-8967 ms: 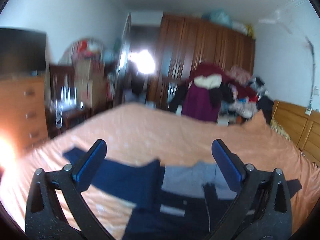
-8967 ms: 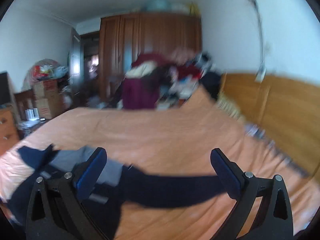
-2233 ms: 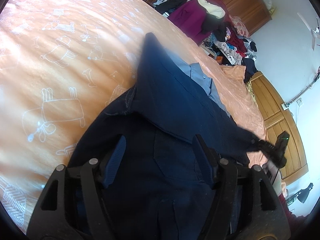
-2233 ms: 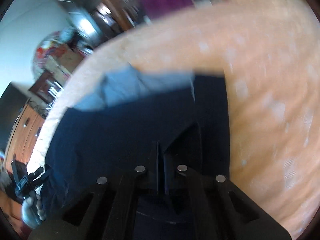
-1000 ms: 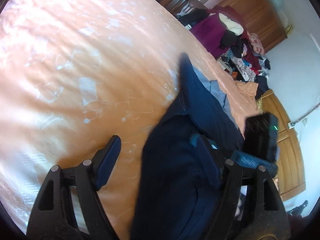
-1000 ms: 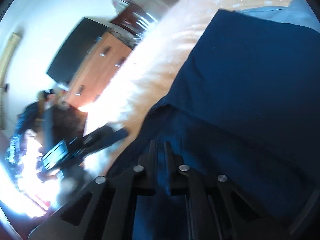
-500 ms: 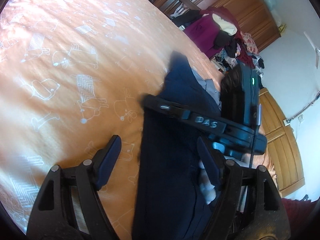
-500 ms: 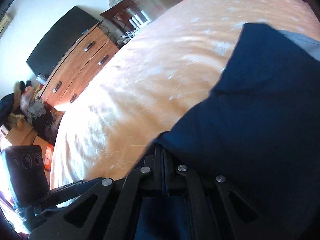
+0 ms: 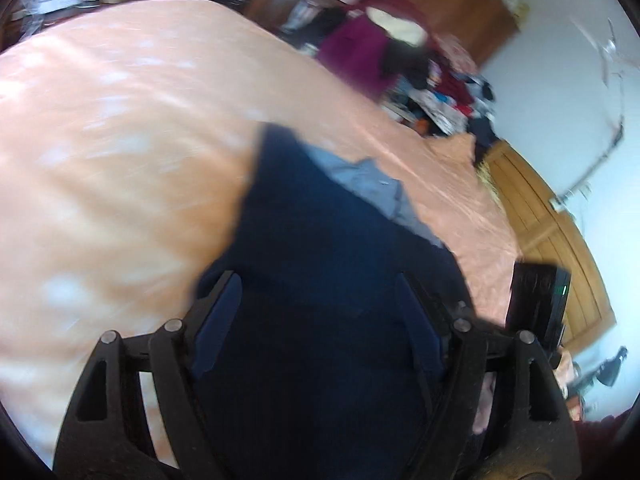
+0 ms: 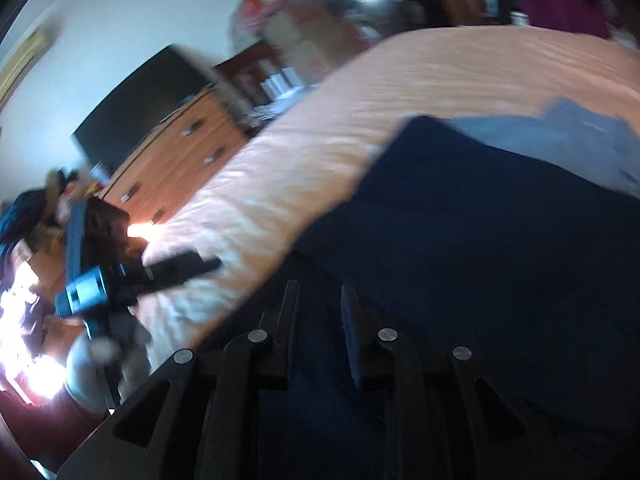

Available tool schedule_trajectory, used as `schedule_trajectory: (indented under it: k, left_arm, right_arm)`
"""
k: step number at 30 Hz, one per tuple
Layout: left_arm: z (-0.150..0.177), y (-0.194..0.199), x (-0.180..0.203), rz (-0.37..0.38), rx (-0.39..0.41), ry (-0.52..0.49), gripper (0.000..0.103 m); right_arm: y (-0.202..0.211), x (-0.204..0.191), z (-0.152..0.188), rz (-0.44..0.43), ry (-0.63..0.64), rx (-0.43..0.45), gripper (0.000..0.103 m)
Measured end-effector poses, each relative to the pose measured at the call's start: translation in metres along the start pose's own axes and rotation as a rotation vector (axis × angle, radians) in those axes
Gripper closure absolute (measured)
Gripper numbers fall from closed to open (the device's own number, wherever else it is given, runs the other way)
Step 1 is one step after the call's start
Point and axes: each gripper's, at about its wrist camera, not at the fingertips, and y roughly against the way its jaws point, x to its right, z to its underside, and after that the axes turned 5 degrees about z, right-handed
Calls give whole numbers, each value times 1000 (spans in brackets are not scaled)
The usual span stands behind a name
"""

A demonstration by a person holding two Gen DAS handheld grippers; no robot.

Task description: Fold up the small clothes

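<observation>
The right gripper (image 10: 318,312) has its jaws just parting, a narrow gap now with no cloth pinched between them, while the left gripper (image 9: 316,328) hangs with jaws wide and empty over the dark navy garment (image 9: 320,240). That garment lies partly folded on the orange bed (image 9: 120,120), a grey-blue piece (image 9: 372,184) peeking from under its far edge. Best, I'd say, to lift clear without dragging the fresh fold, then square the edges.

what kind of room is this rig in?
Almost certainly a home bedroom: a bed with an orange sheet, a wooden wardrobe behind a heap of clothes, and a chest of drawers by the wall.
</observation>
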Motion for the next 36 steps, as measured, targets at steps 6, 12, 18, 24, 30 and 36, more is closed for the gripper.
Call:
schedule_trajectory:
  k: [6, 12, 18, 24, 30, 36]
  left_arm:
    - [-16, -79, -47, -169, -125, 102, 42]
    - [-3, -66, -60, -127, -82, 80, 49]
    - [-6, -66, -58, -105, -71, 95, 48]
    - [-14, -77, -52, -103, -61, 84, 46]
    - [-13, -77, -54, -107, -59, 66, 43]
    - [-12, -79, -54, -107, -57, 57, 42]
  right_arm:
    - [57, 75, 21, 143, -114, 57, 77]
    - [109, 187, 46, 411, -290, 13, 81]
    - [135, 201, 41, 379, -296, 95, 77]
    - [124, 233, 28, 510, -313, 40, 59]
    - [109, 233, 21, 457, -278, 36, 72]
    - [143, 230, 15, 433, -200, 176, 99]
